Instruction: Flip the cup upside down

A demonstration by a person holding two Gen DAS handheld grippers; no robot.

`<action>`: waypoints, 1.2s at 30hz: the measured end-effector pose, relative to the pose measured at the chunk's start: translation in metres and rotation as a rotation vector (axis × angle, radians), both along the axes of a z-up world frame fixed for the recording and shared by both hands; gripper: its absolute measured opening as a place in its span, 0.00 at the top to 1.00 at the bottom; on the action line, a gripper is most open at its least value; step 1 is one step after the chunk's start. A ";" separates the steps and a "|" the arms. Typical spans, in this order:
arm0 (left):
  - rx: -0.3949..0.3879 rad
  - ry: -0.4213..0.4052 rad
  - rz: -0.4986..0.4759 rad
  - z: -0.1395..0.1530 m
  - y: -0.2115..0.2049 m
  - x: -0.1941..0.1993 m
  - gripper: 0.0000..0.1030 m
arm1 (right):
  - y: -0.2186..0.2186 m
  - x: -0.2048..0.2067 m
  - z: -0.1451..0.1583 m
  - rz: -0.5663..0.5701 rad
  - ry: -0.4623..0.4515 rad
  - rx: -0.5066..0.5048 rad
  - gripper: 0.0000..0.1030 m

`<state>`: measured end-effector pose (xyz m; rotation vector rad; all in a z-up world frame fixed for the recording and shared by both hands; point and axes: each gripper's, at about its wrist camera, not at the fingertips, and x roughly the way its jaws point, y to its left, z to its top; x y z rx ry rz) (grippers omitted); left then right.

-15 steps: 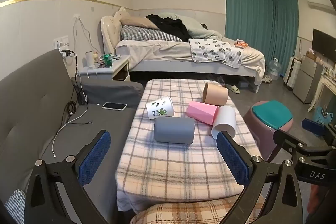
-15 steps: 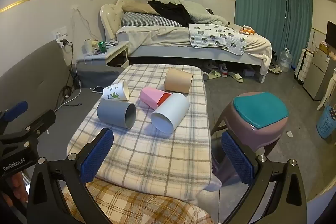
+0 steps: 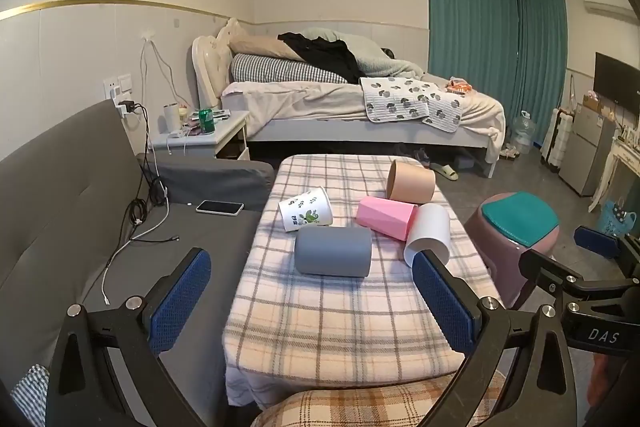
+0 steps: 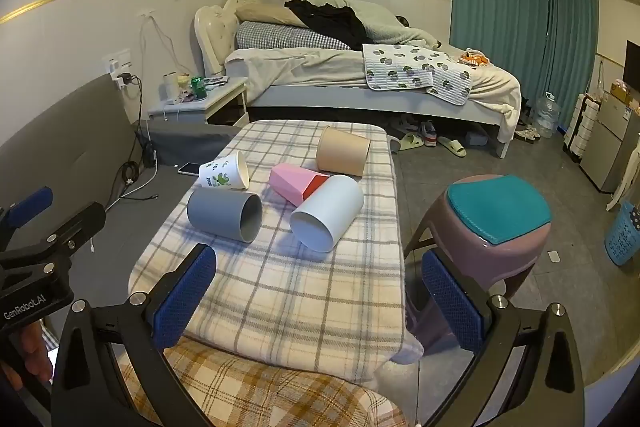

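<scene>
Several cups lie on their sides on a table with a plaid cloth (image 3: 340, 315) (image 4: 288, 291): a grey cup (image 3: 333, 257) (image 4: 224, 213), a white cup (image 3: 427, 233) (image 4: 328, 213), a pink cup (image 3: 386, 217) (image 4: 290, 183), a tan cup (image 3: 410, 182) (image 4: 343, 150) and a white cup with a green print (image 3: 306, 214) (image 4: 224, 173). My left gripper (image 3: 312, 301) is open and empty, short of the grey cup. My right gripper (image 4: 318, 301) is open and empty, short of the white cup.
A grey sofa (image 3: 60, 207) with a phone (image 3: 219, 207) and cables is left of the table. A purple stool with a teal cushion (image 4: 496, 223) stands at its right. A bed (image 3: 360, 103) and nightstand (image 3: 200, 139) are behind. A plaid cushion (image 4: 260, 391) lies below the grippers.
</scene>
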<state>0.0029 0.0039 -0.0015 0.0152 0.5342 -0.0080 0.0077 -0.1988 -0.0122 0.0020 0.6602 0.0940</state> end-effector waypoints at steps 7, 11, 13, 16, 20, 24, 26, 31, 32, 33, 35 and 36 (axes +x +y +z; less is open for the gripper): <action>-0.004 0.004 0.002 0.003 -0.001 -0.001 0.00 | -0.001 -0.001 0.001 0.001 0.000 0.000 0.00; -0.005 0.005 0.000 0.003 -0.001 -0.001 0.00 | 0.003 0.000 -0.003 0.003 0.001 -0.003 0.00; -0.006 0.004 0.000 0.003 -0.001 -0.001 0.00 | 0.001 0.000 -0.002 0.004 0.001 0.001 0.00; -0.005 0.004 0.001 0.003 -0.002 -0.001 0.00 | 0.001 0.000 -0.001 0.004 0.002 0.000 0.00; -0.006 0.004 0.001 0.003 -0.001 -0.001 0.00 | -0.001 0.000 0.002 0.011 0.001 0.000 0.00; -0.005 0.003 0.001 0.003 -0.001 -0.002 0.00 | 0.005 -0.002 -0.001 0.013 -0.001 -0.001 0.00; -0.006 0.003 0.002 0.003 -0.001 -0.001 0.00 | 0.005 -0.001 -0.001 0.011 -0.001 -0.005 0.00; -0.006 0.003 0.001 0.003 -0.001 -0.002 0.00 | 0.004 -0.001 0.000 0.013 -0.001 -0.004 0.00; -0.006 0.002 0.002 0.002 -0.001 -0.002 0.00 | 0.005 -0.001 -0.001 0.013 -0.001 -0.004 0.00; -0.006 0.002 0.001 0.002 -0.001 -0.002 0.00 | 0.005 -0.002 0.000 0.013 -0.001 -0.004 0.00; -0.006 0.002 0.002 0.002 -0.001 -0.001 0.00 | 0.005 -0.002 -0.001 0.013 -0.002 -0.004 0.00; -0.006 0.002 0.002 0.002 -0.001 -0.002 0.00 | 0.005 -0.001 -0.001 0.013 -0.002 -0.004 0.00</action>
